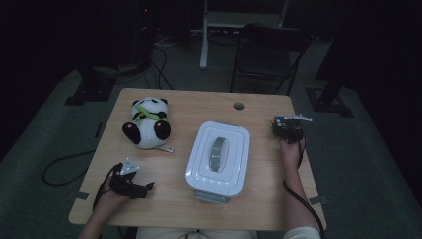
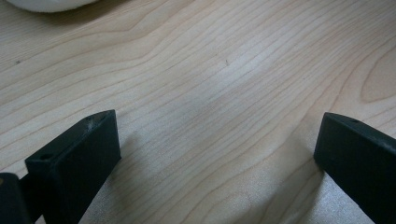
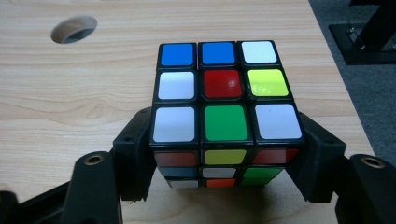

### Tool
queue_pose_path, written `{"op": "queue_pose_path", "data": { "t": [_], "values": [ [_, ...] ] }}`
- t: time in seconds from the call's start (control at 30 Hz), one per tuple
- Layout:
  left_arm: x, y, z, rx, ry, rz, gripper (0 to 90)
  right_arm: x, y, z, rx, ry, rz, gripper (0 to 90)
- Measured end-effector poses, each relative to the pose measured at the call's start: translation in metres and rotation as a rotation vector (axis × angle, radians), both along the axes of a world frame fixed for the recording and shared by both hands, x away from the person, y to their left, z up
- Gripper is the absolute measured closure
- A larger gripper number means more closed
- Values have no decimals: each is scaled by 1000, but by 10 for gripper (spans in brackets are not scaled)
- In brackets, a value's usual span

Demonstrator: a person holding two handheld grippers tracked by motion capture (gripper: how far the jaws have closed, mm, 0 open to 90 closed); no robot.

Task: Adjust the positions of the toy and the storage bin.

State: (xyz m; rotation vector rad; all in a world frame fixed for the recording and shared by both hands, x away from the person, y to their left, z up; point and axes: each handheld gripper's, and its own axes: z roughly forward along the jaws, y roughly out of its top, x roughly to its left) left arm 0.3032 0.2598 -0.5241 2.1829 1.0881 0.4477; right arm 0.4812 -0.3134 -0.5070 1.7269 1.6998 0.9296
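Rubik's cube point(image 3: 224, 116) on tabletop point(image 1: 174, 199) near far-right corner, sitting flat, red-centre face up; no long axis, edges square w/ jaws. Clamped on both sides by right gripper point(image 3: 226, 161). Cable hole point(image 3: 74, 29) just beyond, to cube's left. Left gripper point(image 2: 217, 154) w/ jaws wide apart, nothing between, over bare wood.

High cam looks down over whole table point(image 1: 174, 199); both gripper cams sit close above its wood.
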Motion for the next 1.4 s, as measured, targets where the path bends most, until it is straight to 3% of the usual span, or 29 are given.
{"op": "queue_pose_path", "data": {
  "t": [0.33, 0.6, 0.8, 1.03, 1.4],
  "values": [
    [0, 0, 0, -1, 0, 4, 11, -20, -3, 19, 10, -39, 28, 337],
    [0, 0, 0, 1, -1, 10, 11, -54, -5, 30, -21, -73, 57, 337],
    [0, 0, 0, 0, -1, 7, 11, -75, -8, 34, -16, -92, 81, 337],
    [0, 0, 0, 0, 1, 10, 11, -110, -11, 38, 4, -122, 140, 337],
    [1, 1, 0, -1, 0, 12, 11, -156, -19, 40, -20, -135, 234, 337]
  ]
}}
